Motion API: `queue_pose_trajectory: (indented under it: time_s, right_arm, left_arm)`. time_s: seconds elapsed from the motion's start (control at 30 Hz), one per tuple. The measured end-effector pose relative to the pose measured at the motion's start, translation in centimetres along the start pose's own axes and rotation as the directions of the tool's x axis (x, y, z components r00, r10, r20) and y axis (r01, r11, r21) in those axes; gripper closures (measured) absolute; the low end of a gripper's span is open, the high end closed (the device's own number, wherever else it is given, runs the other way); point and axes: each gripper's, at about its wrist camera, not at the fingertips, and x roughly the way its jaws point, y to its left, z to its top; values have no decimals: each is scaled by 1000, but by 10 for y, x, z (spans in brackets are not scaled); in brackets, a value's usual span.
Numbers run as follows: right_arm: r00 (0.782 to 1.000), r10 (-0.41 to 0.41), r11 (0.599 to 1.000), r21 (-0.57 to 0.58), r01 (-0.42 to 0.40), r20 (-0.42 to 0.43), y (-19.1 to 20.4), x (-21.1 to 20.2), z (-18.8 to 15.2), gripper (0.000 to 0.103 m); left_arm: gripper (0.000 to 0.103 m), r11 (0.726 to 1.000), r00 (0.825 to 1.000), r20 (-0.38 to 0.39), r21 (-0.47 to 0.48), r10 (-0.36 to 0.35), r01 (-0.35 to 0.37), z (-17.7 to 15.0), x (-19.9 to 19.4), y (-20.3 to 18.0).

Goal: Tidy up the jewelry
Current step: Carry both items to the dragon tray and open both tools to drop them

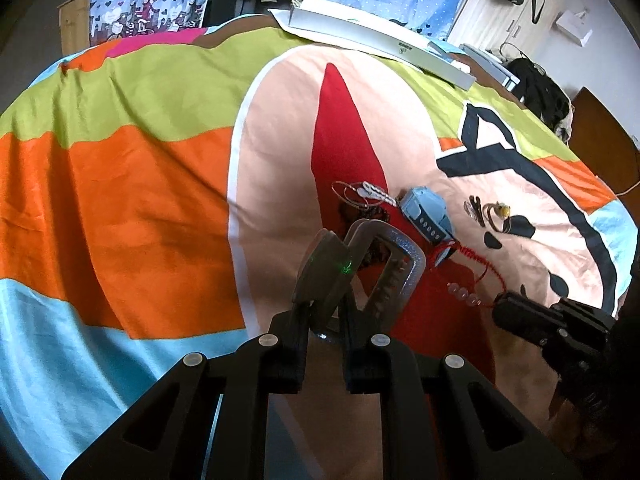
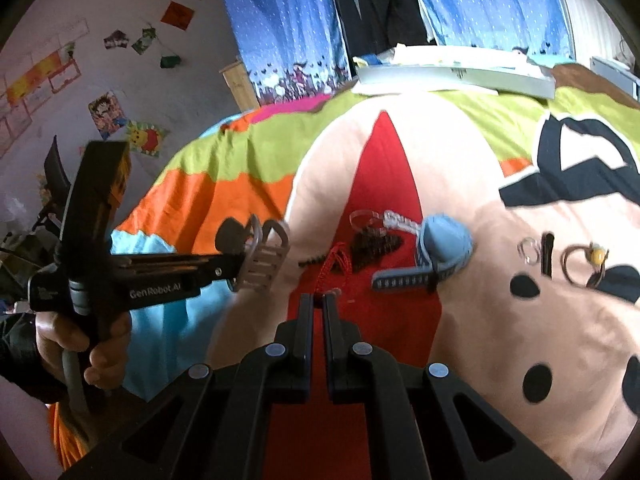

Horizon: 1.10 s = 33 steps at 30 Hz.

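At right hand-held gripper tips, red cord bracelet (pinched), left hand-held gripper closed, empty.

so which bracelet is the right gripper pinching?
The red cord bracelet with clear beads: the right gripper is closed on its near end. The dark beaded one and thin hoops lie untouched.

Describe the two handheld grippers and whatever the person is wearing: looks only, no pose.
The left gripper is a black pistol-grip body with white "GenRobot.AI" lettering, a grey cable below the handle, and grey ribbed, loop-shaped fingers. A green light glows on one finger. The hand holding it has a dark sleeve. The right gripper has black jaws on black brackets with round grey fasteners.
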Motion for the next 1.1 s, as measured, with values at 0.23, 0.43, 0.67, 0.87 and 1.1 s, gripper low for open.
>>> queue_pose_trajectory:
  time_s: [0.23,0.43,0.67,0.87,1.1]
  right_arm:
    - [997,14,1000,-25,-12,79,-13,-8,37,98]
    - [988,-18,998,-52,26,156,-47,-12,98,98]
    - [969,-90,994,-42,103,231,-107,7,193,98]
    - [952,-132,991,17,132,276,-155,41,258,98]
    - [961,-164,984,101,144,224,-199,85,282,98]
  left_arm:
    - [92,1000,998,48,-3,31,-31,39,-15,-7]
    - [92,998,992,118,7,55,-56,102,-9,-17]
    - [92,996,978,203,61,51,-65,194,23,-30]
    - [92,993,967,251,94,39,-65,275,62,-29]
    - [92,998,966,258,42,29,-41,338,113,-14]
